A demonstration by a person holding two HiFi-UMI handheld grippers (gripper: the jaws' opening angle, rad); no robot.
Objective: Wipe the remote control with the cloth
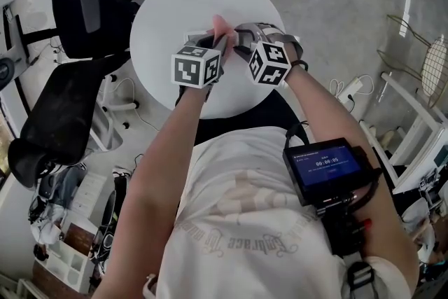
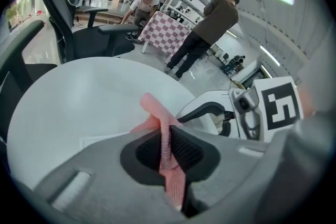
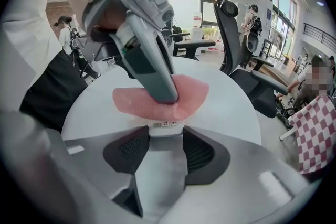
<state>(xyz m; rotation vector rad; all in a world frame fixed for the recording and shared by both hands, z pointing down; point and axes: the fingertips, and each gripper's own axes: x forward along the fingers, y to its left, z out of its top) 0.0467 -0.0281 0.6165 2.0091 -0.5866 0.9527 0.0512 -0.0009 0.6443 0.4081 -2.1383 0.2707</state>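
Note:
My left gripper (image 1: 218, 35) is shut on a pink cloth (image 2: 157, 113), a fold of it pinched between the pads. In the right gripper view, that left gripper (image 3: 169, 96) points down and presses the cloth (image 3: 191, 94) onto the far end of a pale grey remote control (image 3: 165, 136). My right gripper (image 3: 166, 147) is shut on the near end of the remote, whose small buttons show just past the pads. Both grippers meet over the round white table (image 1: 175, 10). In the head view the cloth (image 1: 220, 24) peeks out above the marker cubes; the remote is mostly hidden there.
Two black office chairs (image 1: 91, 3) (image 1: 59, 112) stand left of the table. A screen unit (image 1: 325, 168) rides on the person's right forearm. Cables and boxes lie on the floor at left. People stand far off in the room (image 2: 210, 29).

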